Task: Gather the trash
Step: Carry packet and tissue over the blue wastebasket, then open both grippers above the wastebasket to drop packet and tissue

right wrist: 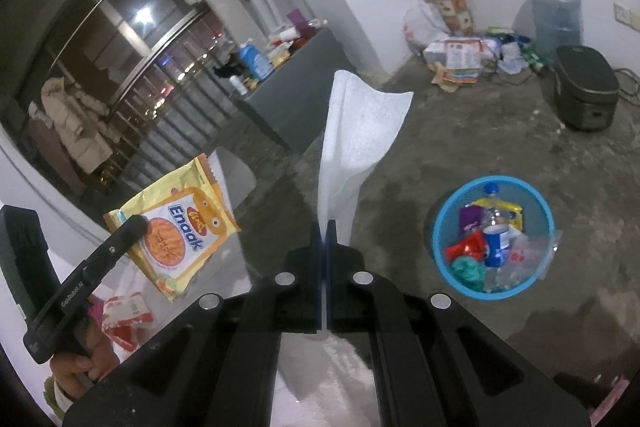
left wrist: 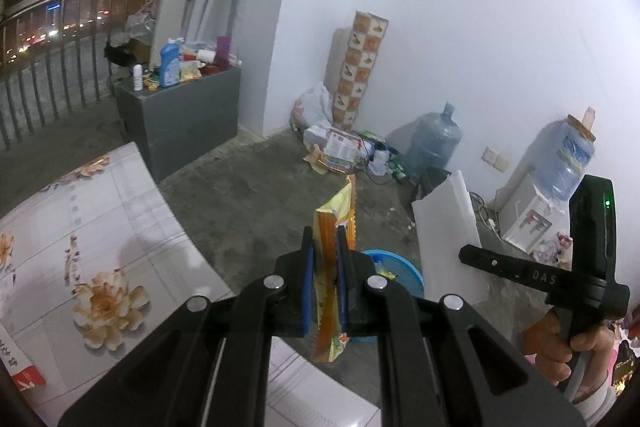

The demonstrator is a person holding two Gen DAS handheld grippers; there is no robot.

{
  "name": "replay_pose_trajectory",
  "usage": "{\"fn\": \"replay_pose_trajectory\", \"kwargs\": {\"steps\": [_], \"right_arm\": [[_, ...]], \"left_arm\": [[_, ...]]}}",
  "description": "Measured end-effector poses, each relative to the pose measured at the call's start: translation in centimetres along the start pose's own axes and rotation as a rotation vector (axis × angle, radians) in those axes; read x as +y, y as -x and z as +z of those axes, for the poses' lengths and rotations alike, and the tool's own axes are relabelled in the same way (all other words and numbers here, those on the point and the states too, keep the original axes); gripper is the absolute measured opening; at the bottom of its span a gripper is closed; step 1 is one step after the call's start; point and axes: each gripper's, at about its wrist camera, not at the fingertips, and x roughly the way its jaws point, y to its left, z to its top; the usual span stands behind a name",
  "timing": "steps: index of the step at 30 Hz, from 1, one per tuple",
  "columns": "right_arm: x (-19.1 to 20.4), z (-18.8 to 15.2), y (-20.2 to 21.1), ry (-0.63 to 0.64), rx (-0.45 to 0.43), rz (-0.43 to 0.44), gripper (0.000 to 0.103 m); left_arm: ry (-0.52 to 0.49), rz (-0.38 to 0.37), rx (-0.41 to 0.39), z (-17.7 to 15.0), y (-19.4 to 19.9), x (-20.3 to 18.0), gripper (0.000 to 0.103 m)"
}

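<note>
Left claw (left wrist: pixel 325 243) around wrapper (left wrist: pixel 334 227)

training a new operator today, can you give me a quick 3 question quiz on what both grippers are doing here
1. True or false: the left gripper has its jaws closed on a yellow snack packet.
2. What does the right gripper hold?
A. a blue bottle
B. a white tissue sheet
C. a red wrapper
3. Fill in: the blue ____ on the floor already holds trash, including a blue can.

Key:
1. True; the packet stands edge-on between the jaws in the left wrist view.
2. B
3. basket
</note>
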Motion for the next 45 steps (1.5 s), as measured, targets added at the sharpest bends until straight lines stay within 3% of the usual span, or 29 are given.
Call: {"fn": "replay_pose_trajectory", "kwargs": {"steps": [19,35,40,45], "right_arm": [[-4.3,0.7,0.3,-0.070,-0.016,-0.053,0.000],[-6.3,1.2,-1.1,-0.113,0.014,-0.076,0.000],[-7.4,0.9,-1.4,-0.142,0.017,-0.095,0.000],[-9.3,-0.1,-2.3,-0.188,0.048,-0.142,0.000]], "left_arm": [[-0.029,-0.035,0.114,0.4,-6.6,-3.9,0.009],[-0.032,-0.033,0.174,0.7,-10.2,-4.2,0.009],[-0.022,-0.035,0.230,0.4,-11.9,-3.5,0.009],[0.002,-0.087,0.316,0.0,-14.6,-3.1,0.009]]}}
